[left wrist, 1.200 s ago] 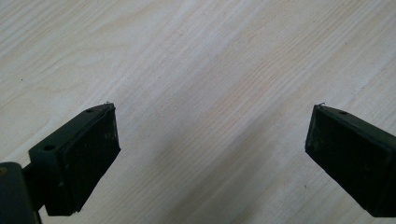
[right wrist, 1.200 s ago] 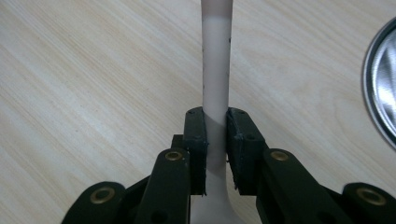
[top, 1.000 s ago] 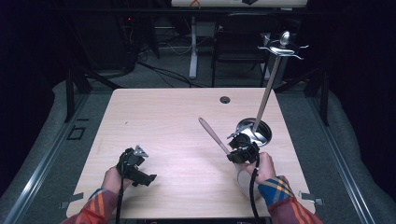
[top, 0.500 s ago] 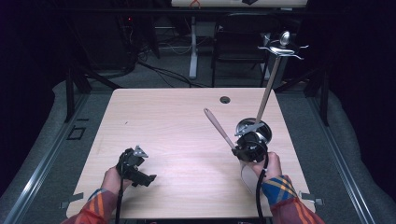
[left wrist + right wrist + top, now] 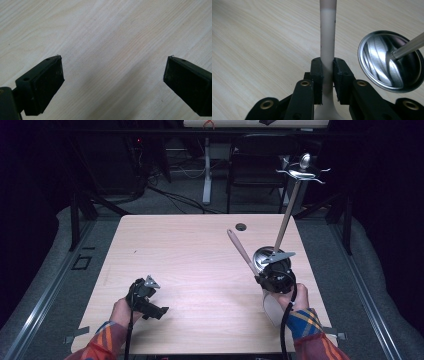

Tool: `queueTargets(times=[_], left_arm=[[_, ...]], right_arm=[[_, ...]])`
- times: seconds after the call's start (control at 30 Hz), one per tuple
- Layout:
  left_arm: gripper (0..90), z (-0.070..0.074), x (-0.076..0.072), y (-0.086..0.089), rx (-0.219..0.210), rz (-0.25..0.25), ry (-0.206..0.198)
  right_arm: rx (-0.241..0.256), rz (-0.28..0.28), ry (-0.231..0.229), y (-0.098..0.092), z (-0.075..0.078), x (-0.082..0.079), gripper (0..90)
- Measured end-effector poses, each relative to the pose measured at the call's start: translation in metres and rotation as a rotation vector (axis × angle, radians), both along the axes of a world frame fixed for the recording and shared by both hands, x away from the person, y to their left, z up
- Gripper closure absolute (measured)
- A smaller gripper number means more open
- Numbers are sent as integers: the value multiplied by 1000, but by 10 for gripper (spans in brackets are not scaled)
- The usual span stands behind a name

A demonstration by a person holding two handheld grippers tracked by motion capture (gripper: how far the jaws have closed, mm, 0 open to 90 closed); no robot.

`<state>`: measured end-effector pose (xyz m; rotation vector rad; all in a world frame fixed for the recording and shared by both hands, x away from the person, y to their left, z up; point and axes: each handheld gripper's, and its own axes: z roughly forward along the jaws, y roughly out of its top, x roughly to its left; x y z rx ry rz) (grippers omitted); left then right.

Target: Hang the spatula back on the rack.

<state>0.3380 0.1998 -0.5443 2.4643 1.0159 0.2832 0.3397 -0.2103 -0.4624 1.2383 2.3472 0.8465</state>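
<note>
Spoon [image 5: 328,37] clamped by its pale handle between the right gripper's [image 5: 327,75] jaws, held above the table's [image 5: 200,250] right half; in the high view the handle [image 5: 241,251] slants up and away to the left. Far left, near the front edge: left gripper [image 5: 148,301], jaws spread wide over bare wood, nothing between them. Just right of the spoon: stand [image 5: 287,215], its round steel base [image 5: 390,61] on the table beside the right gripper, its rod leaning up to a hooked top.

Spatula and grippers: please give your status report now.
Right gripper shut on spatula handle. Left gripper open above bare table. Metal stand base close beside spatula, apart.
</note>
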Motion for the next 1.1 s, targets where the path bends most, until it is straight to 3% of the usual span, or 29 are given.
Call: queueTargets(times=[0.67, 1.1], left_arm=[[27, 0, 0, 0, -2, 1, 0], [27, 1, 0, -1, 4, -1, -6]], right_arm=[[30, -31, -70, -11, 11, -8, 790], [80, -53, -158, -22, 23, -17, 790]])
